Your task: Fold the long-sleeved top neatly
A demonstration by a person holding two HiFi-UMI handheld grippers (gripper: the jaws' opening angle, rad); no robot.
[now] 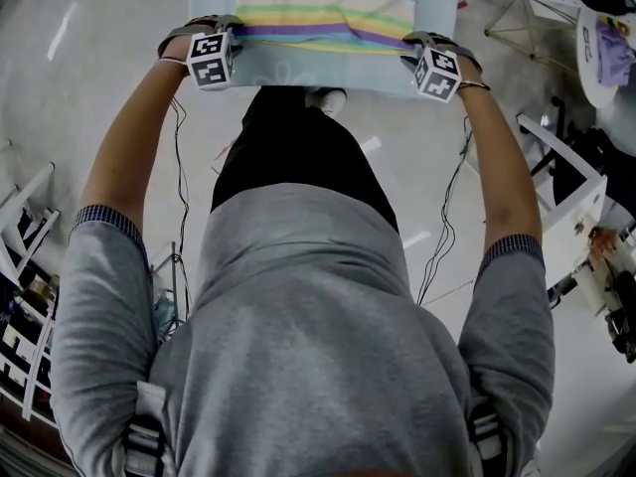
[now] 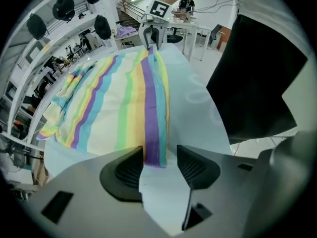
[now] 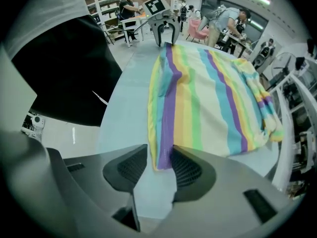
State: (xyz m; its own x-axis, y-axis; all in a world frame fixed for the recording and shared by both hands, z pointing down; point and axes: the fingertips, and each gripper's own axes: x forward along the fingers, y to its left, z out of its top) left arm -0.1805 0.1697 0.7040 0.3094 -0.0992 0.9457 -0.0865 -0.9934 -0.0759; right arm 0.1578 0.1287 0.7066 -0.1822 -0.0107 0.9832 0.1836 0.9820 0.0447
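Observation:
The long-sleeved top, striped in pastel colours, lies folded on a pale blue table. Its near edge runs between my two grippers. My left gripper points down at the near left corner. In the left gripper view its jaws straddle the purple-striped corner, with a gap at the right pad. My right gripper stands over the near right corner. Its jaws straddle that corner, the fabric nearly filling the gap. Each gripper shows far off in the other's view: the right one, the left one.
The table's front edge is close to my legs. A white round table and white frames stand at the right, a rack at the left. Cables hang from both grippers. People sit at benches in the background.

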